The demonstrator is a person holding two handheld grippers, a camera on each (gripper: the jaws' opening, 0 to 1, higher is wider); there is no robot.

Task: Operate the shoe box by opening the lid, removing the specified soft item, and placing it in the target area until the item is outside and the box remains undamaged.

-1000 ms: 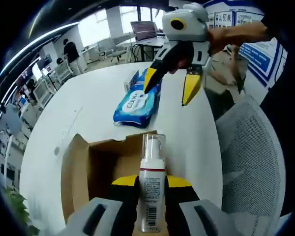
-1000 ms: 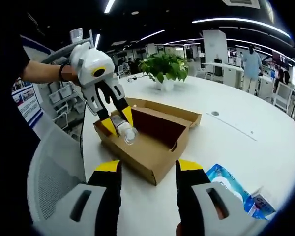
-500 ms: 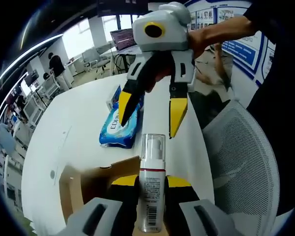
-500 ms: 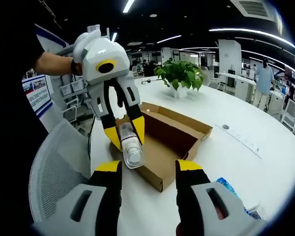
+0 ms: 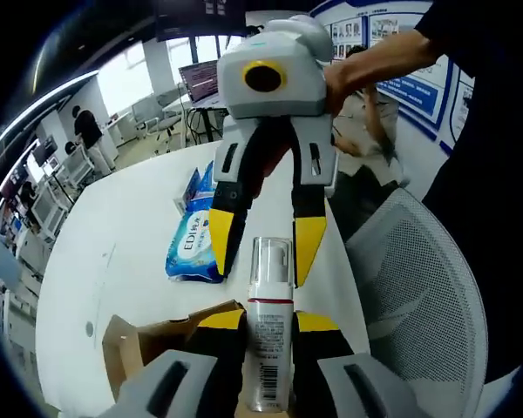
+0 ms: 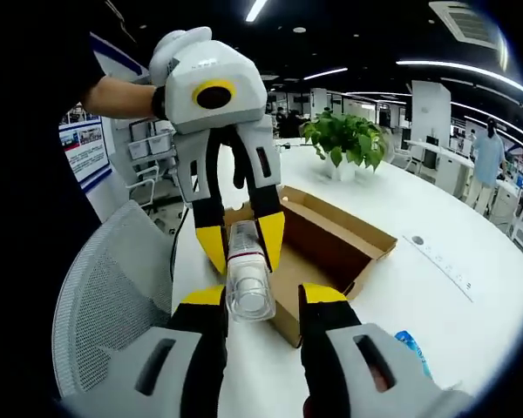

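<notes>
Left gripper (image 5: 268,324) clamped on a pump bottle (image 5: 268,340), gripping it round the body w/ the clear cap pointing fwd, straight out between its yellow tips. It's held up off the shoe box (image 6: 327,248), which sits below and just behind it w/ lid flaps open, so the bottle looks already out. Right gripper (image 6: 260,300) faces it head-on, jaws spread, one either side of the cap end; in the left gripper view its yellow tips flank the cap but I can't see contact. Reads like a hand-over setup: the nose is offered so the other jaws can close on it, prob. to carry it to the target side. Bottle: white body, printed label, barcode low down, red band under a clear cap, pump head visible inside. Rigid-looking, not soft. The soft-looking thing is the blue wipes pack (image 5: 192,253), lying on the white table (image 5: 113,235) beyond the left gripper's tips, off to one side, well clear of the box. Box cardboard looks intact.
</notes>
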